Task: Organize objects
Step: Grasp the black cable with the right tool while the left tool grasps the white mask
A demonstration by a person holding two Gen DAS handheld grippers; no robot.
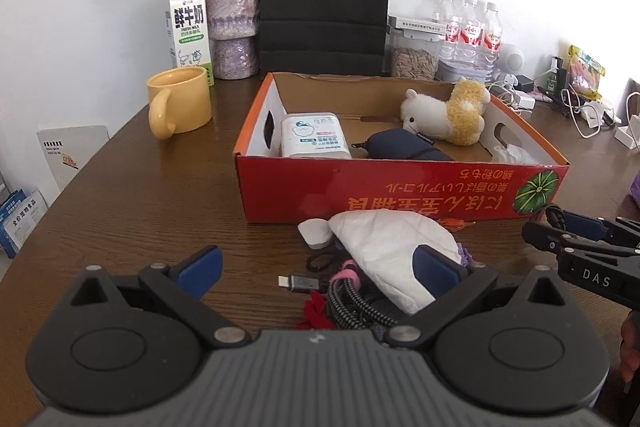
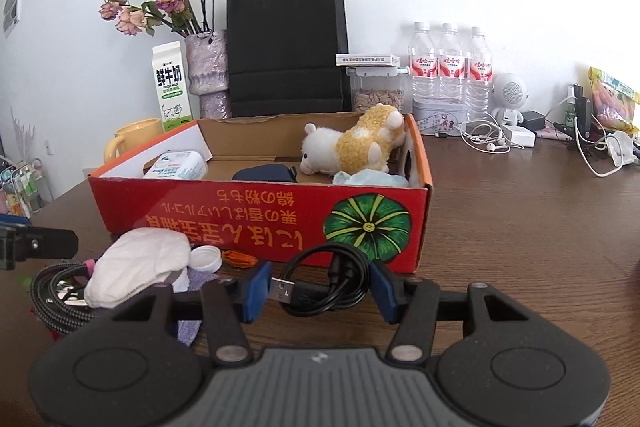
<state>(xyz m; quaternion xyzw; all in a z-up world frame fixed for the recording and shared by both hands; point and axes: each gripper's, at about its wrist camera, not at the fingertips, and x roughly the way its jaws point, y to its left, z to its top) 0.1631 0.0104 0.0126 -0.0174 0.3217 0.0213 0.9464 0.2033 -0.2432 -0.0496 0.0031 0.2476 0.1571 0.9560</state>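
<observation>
Coiled black USB cable sits clamped between the blue pads of the right hand-held gripper, hanging just in front of the red cardboard box, which lies at twelve o'clock. Judging by this, the pick-up is done and the carry is in hand; next the cable needs lifting over the near wall and releasing inside, clear of the plush toy. Meanwhile the left hand-held gripper gapes empty above the white cloth on the counter.

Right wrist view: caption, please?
Right gripper clamps a coiled black USB cable before the red cardboard box holding a plush toy.
</observation>
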